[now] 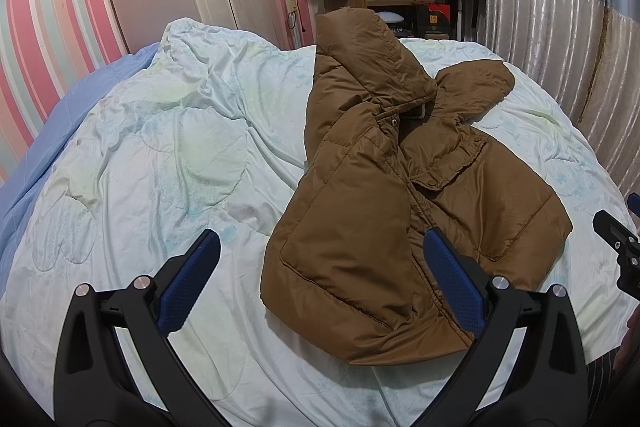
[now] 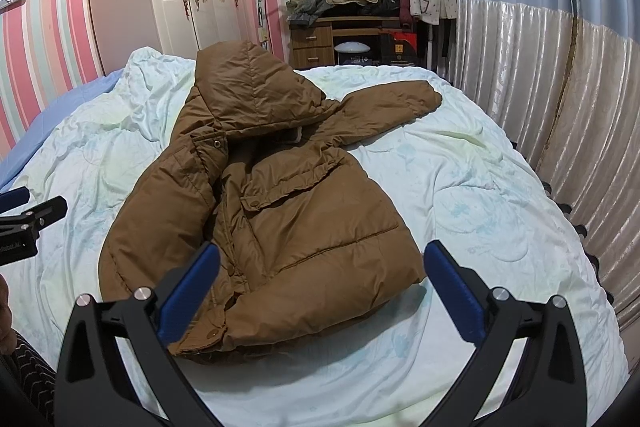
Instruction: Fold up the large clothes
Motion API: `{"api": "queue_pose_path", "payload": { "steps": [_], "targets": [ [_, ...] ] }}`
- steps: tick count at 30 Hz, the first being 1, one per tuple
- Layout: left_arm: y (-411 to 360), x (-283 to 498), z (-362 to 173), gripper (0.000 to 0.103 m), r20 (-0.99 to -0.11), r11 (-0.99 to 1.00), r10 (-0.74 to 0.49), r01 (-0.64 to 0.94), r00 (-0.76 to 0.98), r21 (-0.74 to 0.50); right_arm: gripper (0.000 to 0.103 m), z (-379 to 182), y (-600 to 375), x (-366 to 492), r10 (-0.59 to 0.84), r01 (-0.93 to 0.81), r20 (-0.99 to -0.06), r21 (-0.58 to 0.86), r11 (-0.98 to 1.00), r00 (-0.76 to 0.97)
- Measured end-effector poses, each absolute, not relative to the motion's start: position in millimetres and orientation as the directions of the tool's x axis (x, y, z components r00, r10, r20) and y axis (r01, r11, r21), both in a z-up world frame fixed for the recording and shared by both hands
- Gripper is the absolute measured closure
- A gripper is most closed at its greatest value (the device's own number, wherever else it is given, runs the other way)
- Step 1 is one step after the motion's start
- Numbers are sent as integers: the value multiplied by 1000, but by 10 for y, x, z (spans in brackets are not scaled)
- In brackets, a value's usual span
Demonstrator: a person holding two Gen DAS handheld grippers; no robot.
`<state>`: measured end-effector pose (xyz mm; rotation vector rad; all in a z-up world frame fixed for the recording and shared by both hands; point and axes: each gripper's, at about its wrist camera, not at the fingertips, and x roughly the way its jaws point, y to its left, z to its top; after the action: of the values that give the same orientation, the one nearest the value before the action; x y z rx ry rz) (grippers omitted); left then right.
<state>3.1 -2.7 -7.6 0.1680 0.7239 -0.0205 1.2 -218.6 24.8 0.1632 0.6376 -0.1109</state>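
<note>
Both grippers, left [image 1: 320,287] and right [image 2: 322,287], are held spread and empty over the near hem of a brown hooded jacket [image 2: 280,211], laid front-up mid-quilt [image 2: 480,187] with one sleeve flung far right, apparently ready for folding.

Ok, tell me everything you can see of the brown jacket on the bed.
The brown jacket is a puffy, quilted hooded coat of slightly shiny fabric. It lies flat, front up, on the pale quilt, hood towards the far wall, one sleeve stretched sideways, the other folded along the body. Snap buttons show. Both grippers are open, not touching it.
</note>
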Motion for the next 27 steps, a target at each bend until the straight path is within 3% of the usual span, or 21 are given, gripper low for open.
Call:
{"api": "queue_pose_path", "payload": {
  "steps": [27],
  "targets": [
    [-39, 16, -94, 3, -662, 985, 41, 79, 749, 152, 1, 248, -2194, 13, -52, 154, -602, 120, 981, 797]
  ]
}}
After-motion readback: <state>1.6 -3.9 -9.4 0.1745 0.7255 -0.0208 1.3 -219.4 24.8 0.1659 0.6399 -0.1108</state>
